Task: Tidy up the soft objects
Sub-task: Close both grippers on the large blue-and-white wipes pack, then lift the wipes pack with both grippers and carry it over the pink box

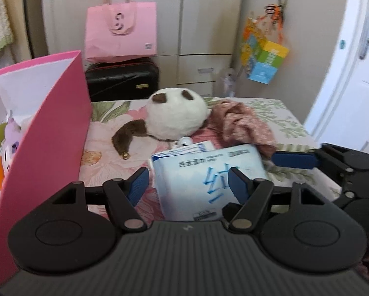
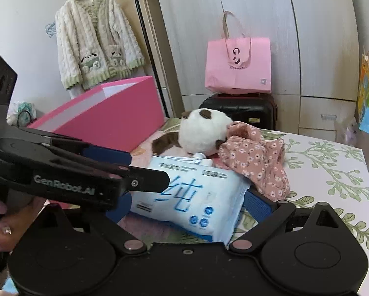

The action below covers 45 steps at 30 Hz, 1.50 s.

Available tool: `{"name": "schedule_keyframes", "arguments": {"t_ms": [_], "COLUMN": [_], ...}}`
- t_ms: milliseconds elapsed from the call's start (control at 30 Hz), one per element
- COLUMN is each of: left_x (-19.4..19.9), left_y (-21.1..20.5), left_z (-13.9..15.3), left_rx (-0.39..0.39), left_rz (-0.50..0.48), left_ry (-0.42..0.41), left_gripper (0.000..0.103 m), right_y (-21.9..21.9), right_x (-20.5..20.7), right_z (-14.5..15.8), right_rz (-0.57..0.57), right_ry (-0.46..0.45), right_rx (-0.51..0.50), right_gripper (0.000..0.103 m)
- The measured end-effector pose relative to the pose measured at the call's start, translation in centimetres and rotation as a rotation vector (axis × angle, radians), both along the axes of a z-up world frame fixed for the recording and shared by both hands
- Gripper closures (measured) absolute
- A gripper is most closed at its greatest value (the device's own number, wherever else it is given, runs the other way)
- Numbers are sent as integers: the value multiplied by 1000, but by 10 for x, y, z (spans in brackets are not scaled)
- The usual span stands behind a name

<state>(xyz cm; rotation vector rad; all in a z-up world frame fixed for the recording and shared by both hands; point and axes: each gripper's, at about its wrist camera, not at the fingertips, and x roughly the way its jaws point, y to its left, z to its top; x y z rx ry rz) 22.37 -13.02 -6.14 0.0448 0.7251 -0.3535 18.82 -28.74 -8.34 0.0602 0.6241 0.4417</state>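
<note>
Left wrist view, from the left: a pink box (image 1: 48, 128) stands open on the bed (image 1: 295, 120), a purple plush toy (image 1: 10, 143) already inside, so it is probably the bin for the soft things. Beside it lie a panda plush (image 1: 177, 113) and a floral cloth (image 1: 243, 123), not yet sorted. Nearest, the wet-wipes pack (image 1: 196, 180) lies between the blue pads of the left hand-held gripper (image 1: 188, 185), whose jaws are spread, the left pad clear of the pack. The right hand-held gripper (image 2: 187, 207) straddles the same pack from the other side; its jaws look spread too, though the left gripper hides one pad. Both tools bracket the pack, likely because it is bulky and floppy.
</note>
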Motion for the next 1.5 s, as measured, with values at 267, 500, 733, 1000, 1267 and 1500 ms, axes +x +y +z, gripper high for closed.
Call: {"name": "schedule_keyframes", "arguments": {"t_ms": [267,500,733,1000,1267,1500], "left_x": [9,-3,-22,-36,-53,-69], "left_y": [12,14,8,18,26,35], "left_z": [-20,-27,-19,-17,-8,-3], "left_rx": [-87,-168,-104,-148,-145,-142], "left_rz": [36,43,-11,-43,-65,-96], "left_ry": [85,110,66,131,155,167], "left_gripper": [34,54,54,50,50,49], "right_y": [4,21,42,51,61,67], "right_x": [10,-6,-24,-40,-59,-75], "right_z": [-14,-16,-11,-6,2,8], "right_rz": [-92,-104,-143,-155,-151,-121], "right_ry": [90,67,17,29,38,75], "right_rx": [-10,-15,-126,-123,-144,-157], "right_gripper": [9,35,37,24,21,21]}}
